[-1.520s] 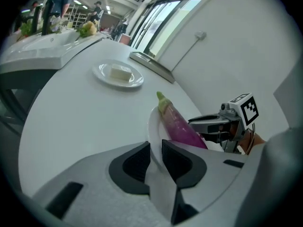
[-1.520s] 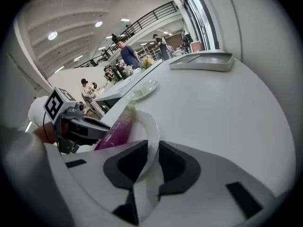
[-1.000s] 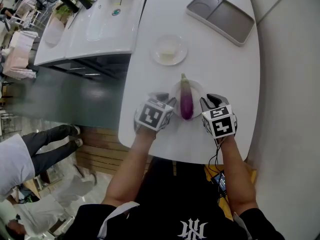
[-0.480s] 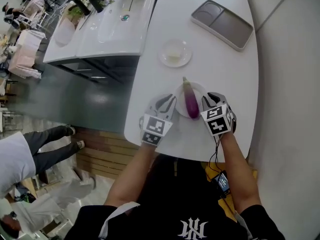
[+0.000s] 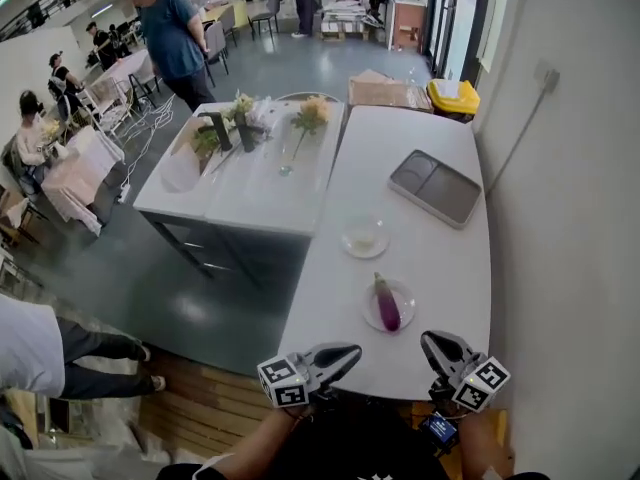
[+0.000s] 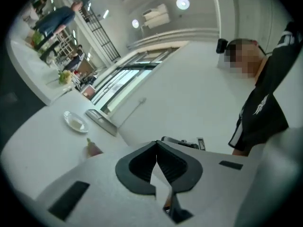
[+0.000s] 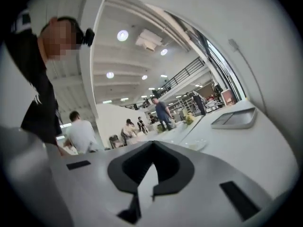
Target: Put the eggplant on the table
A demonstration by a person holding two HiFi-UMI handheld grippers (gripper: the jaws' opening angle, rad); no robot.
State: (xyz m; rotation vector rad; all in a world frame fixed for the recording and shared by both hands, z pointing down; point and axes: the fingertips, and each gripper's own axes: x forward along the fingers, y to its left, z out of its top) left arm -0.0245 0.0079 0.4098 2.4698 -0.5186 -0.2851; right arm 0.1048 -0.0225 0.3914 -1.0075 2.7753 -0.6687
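Note:
A purple eggplant point(image 5: 386, 306) lies on a small white plate point(image 5: 404, 294) near the front of the long white table point(image 5: 425, 258). It shows small in the left gripper view point(image 6: 93, 149). My left gripper point(image 5: 355, 350) hovers at the table's near edge, left of the plate, with its jaws shut and nothing between them point(image 6: 156, 143). My right gripper point(image 5: 428, 339) hangs right of the plate, also shut and empty point(image 7: 152, 143). Both point level over the table and touch neither the eggplant nor the plate.
Farther along the table sit a small dish with something pale point(image 5: 363, 236) and a grey two-part tray point(image 5: 437, 188). A second white table with flowers point(image 5: 250, 168) adjoins on the left. A wall point(image 5: 565, 218) runs along the right. People stand in the background.
Both grippers have drawn back from beside the plate to the table's near edge and risen to point level. The head view has swung up to take in the room. The eggplant stays on its plate.

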